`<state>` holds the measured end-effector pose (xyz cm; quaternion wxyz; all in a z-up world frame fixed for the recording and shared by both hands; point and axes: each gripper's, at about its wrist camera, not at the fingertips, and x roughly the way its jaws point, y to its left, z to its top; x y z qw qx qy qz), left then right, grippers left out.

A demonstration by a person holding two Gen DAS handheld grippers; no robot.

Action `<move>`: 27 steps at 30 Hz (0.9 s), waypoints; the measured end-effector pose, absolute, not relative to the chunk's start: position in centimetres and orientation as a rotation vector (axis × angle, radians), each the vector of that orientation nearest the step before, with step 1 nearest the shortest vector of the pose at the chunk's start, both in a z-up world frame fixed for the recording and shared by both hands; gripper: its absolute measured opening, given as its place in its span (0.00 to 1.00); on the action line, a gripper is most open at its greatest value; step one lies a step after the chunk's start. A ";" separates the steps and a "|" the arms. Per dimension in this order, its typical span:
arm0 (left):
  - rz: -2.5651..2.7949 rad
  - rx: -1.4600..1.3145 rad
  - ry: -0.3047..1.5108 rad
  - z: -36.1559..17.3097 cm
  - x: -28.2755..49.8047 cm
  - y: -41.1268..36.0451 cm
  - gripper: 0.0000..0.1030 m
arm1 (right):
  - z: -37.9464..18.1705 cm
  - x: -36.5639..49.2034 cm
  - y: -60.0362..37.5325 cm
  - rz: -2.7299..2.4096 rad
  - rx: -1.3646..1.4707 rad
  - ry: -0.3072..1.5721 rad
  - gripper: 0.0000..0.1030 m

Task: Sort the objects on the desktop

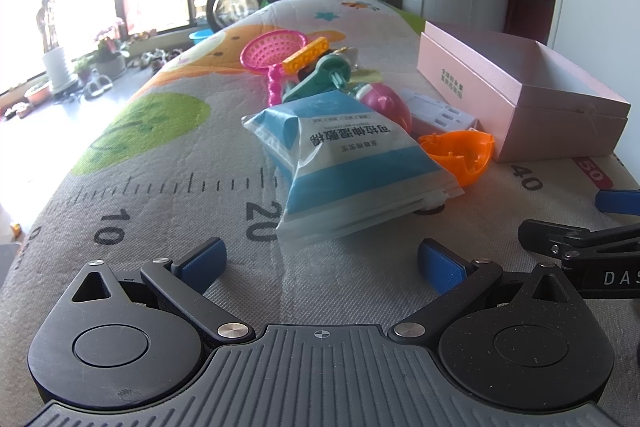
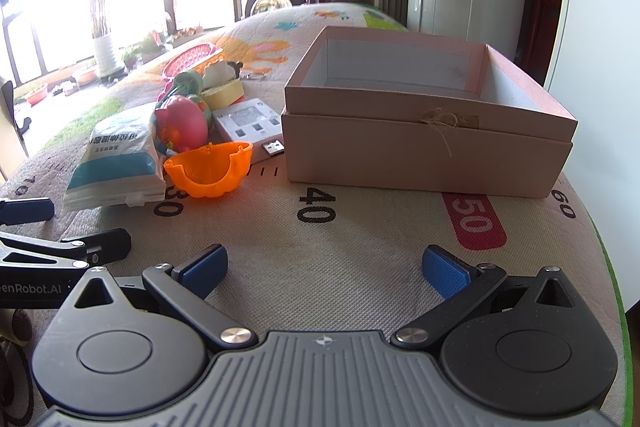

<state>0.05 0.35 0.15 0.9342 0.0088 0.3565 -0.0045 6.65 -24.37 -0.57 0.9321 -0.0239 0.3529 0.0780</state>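
Note:
A pile of small objects lies on the printed mat: a blue-and-white wipes packet (image 1: 352, 155) (image 2: 120, 155), an orange plastic half-shell (image 1: 460, 155) (image 2: 210, 167), a pink pig toy (image 1: 386, 103) (image 2: 182, 125), a white USB device (image 1: 440, 115) (image 2: 250, 125), a pink toy net (image 1: 272, 51) and a teal toy (image 1: 320, 75). An open pink box (image 1: 532, 95) (image 2: 424, 143) stands to the right, empty inside. My left gripper (image 1: 322, 265) is open and empty just short of the packet. My right gripper (image 2: 326, 269) is open and empty before the box.
The mat (image 2: 360, 235) carries a printed ruler scale and ends in a rounded edge at right. Windows, potted plants (image 1: 60, 63) and a washing machine (image 1: 236, 3) lie beyond the far edge. Each gripper shows at the side of the other's view.

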 end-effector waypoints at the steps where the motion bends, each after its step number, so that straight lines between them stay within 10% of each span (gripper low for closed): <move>1: -0.013 0.016 0.745 0.3 0.0 0.5 1.00 | -0.1 6.7 -24.4 0.168 -0.057 0.755 1.00; 10: -0.117 0.032 0.788 1.3 -0.6 1.2 1.00 | 2.0 6.1 -24.1 0.301 -0.086 0.943 1.00; 17: -0.165 0.083 0.667 3.5 0.2 1.5 1.00 | 9.6 9.2 -24.2 0.333 0.015 0.627 1.00; 27: -0.274 0.059 0.627 3.4 0.8 3.3 1.00 | 5.6 22.7 -20.4 0.331 0.274 0.888 1.00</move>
